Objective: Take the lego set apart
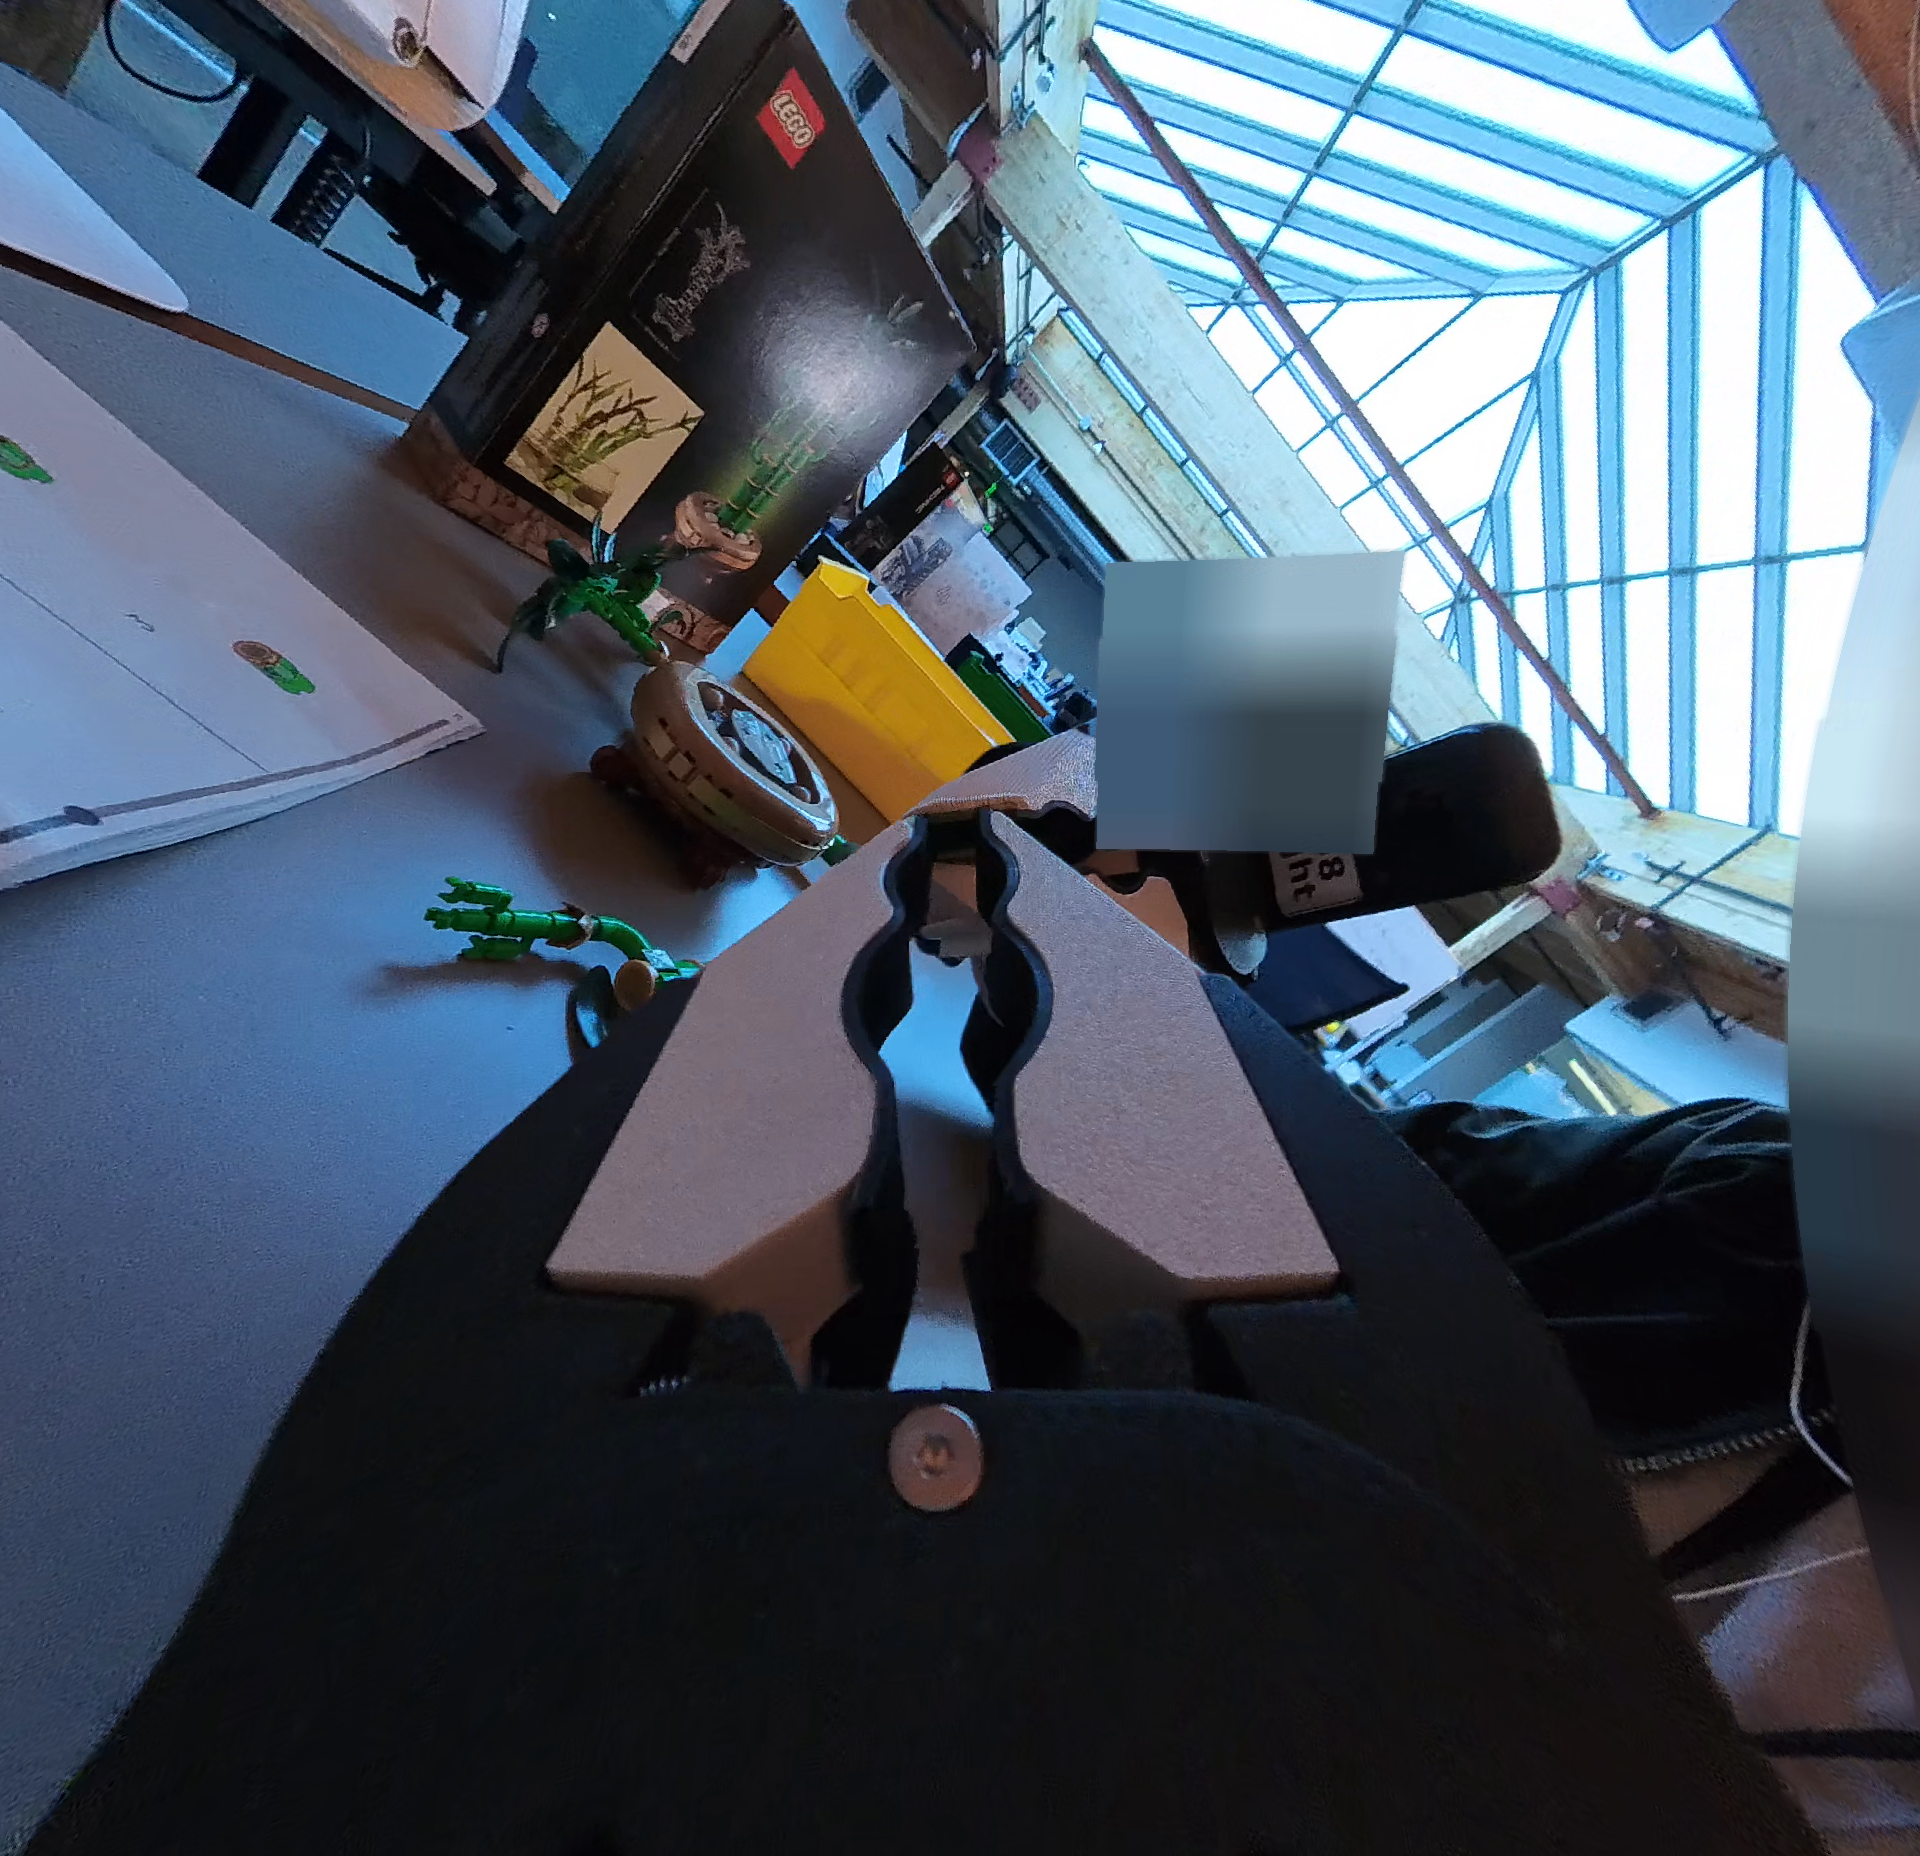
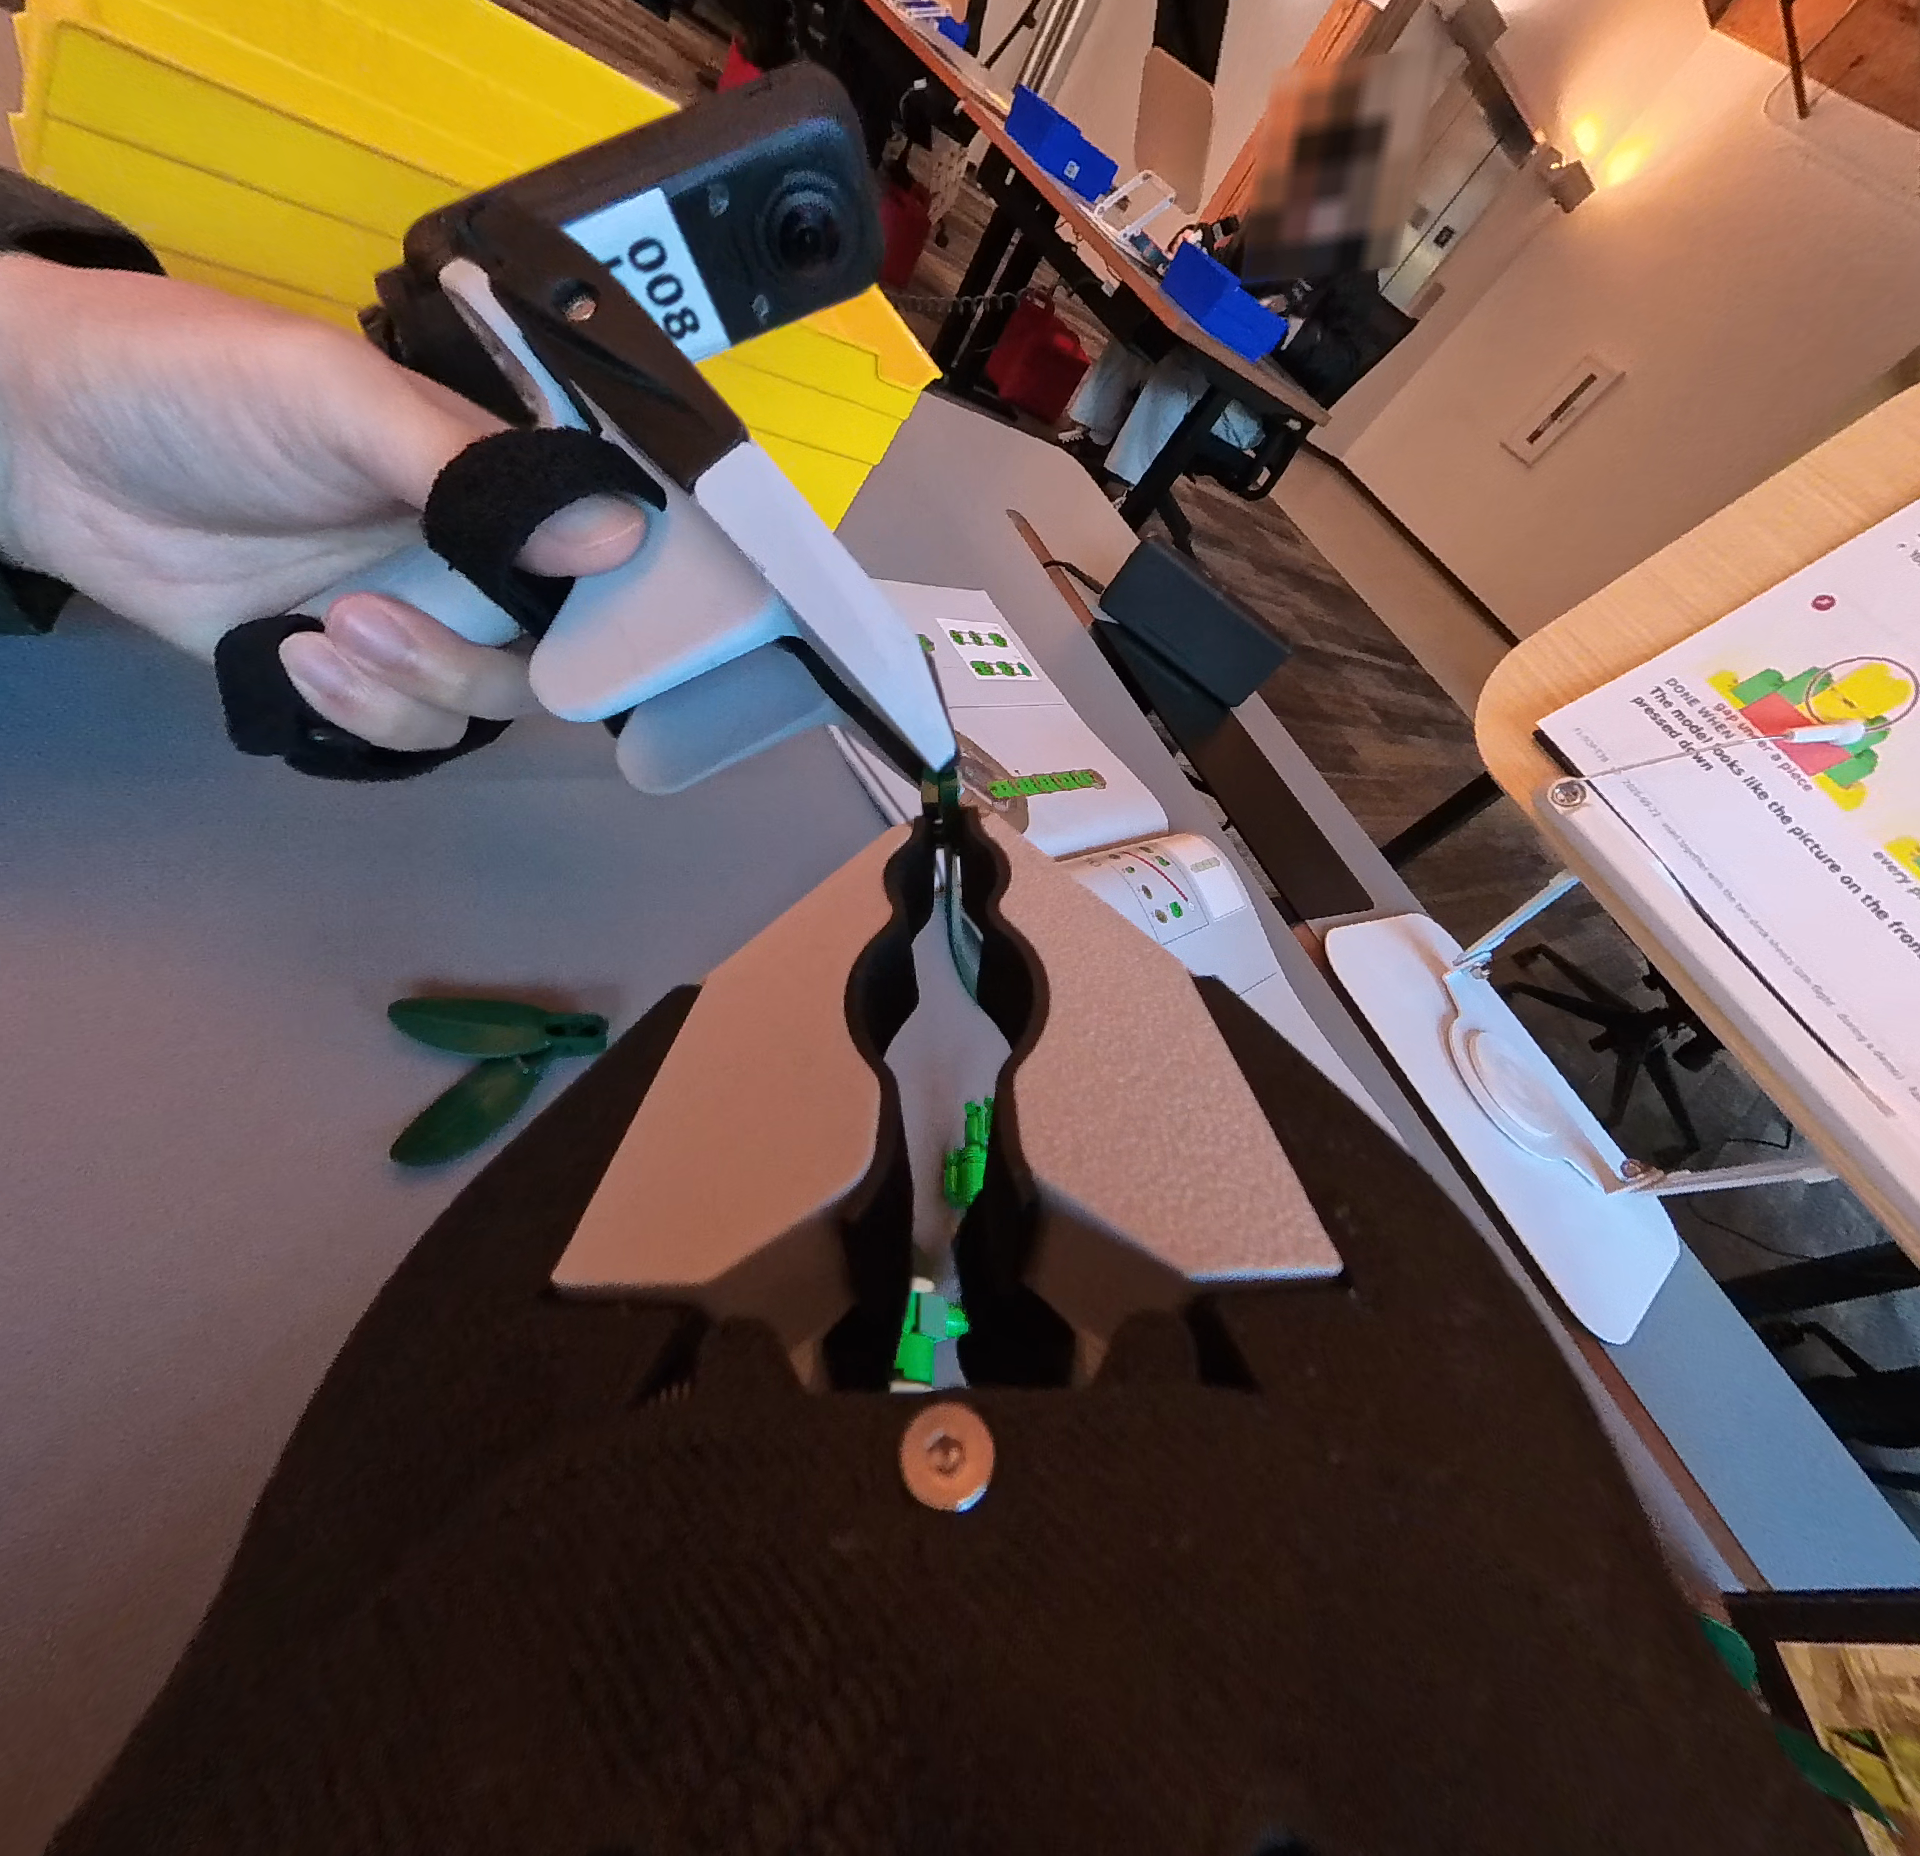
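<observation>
My left gripper (image 1: 951,832) and my right gripper (image 2: 940,832) meet tip to tip above the grey table (image 1: 260,1131). Each is shut on an end of one small dark green lego leaf piece (image 2: 940,804). In the right wrist view a hand holds the left gripper (image 2: 938,762), which comes in from the upper left. The right gripper's tan fingers (image 1: 1029,783) show just beyond my left tips. The tan lego pot (image 1: 727,757) lies tilted on the table, with a bright green bamboo stalk (image 1: 530,923) and a leafy stalk (image 1: 603,591) beside it. Two loose dark green leaves (image 2: 488,1027) lie on the table.
The black lego box (image 1: 707,331) stands behind the pot, with a yellow bin (image 1: 873,705) to its right. A white instruction sheet (image 1: 156,643) lies at the left. More green pieces (image 2: 966,1152) show under my right fingers. A white stand (image 2: 1507,1100) sits at the table's right edge. Only a small space, under 4 cm, lies between the two pairs of fingers.
</observation>
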A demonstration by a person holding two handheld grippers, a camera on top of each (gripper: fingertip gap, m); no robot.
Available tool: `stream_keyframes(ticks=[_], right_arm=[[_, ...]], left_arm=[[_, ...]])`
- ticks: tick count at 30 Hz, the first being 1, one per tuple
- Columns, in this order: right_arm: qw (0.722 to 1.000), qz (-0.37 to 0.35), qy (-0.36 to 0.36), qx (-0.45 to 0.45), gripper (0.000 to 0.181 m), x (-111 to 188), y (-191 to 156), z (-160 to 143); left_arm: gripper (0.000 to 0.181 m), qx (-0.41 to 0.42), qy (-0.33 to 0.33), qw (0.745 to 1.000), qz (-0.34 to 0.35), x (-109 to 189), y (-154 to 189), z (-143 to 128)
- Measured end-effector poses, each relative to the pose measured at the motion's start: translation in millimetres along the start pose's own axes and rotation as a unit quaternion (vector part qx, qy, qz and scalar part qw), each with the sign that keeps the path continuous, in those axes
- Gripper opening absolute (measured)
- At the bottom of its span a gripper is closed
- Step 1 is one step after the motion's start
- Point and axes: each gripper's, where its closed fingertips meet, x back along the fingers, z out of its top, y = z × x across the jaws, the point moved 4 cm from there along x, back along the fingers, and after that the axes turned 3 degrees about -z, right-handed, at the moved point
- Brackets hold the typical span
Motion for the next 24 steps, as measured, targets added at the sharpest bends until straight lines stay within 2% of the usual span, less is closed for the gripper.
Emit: stream_keyframes(ticks=[6,9,13,16,18,20,22,24], right_arm=[[0.994,0.01,0.021,-0.11,0.003,-3.8,4.4,0.6],[0.991,0.001,0.027,-0.131,0.003,-5.7,6.0,0.6],[0.991,-0.002,0.032,-0.13,0.003,-4.4,5.8,2.7],[0.995,0.042,0.026,-0.081,0.004,-4.7,-1.2,-2.8],[0.996,0.043,0.015,-0.082,0.004,-4.0,-3.4,-6.7],[0.994,0.018,0.017,-0.105,0.003,-3.5,2.9,-2.5],[0.987,-0.05,0.052,-0.143,0.003,5.7,31.0,2.5],[0.981,-0.024,0.066,-0.181,0.002,11.6,39.5,2.5]], left_arm=[[0.006,0.01,0.026,1.0,0.003,2.6,0.0,4.1],[0.006,0.006,0.043,0.999,0.012,3.2,-0.2,5.9],[0.006,0.037,0.047,0.998,-0.003,4.4,0.8,6.2],[0.006,0.045,0.007,0.999,0.003,8.1,-2.0,0.1],[0.006,0.042,-0.011,0.999,0.01,8.0,-4.4,-3.4],[0.006,0.041,0.013,0.999,0.007,6.2,-1.6,0.7],[0.006,0.027,-0.014,0.999,0.025,1.8,-1.9,-10.4],[0.005,0.043,0.0,0.999,-0.002,-2.0,4.1,-11.7]])
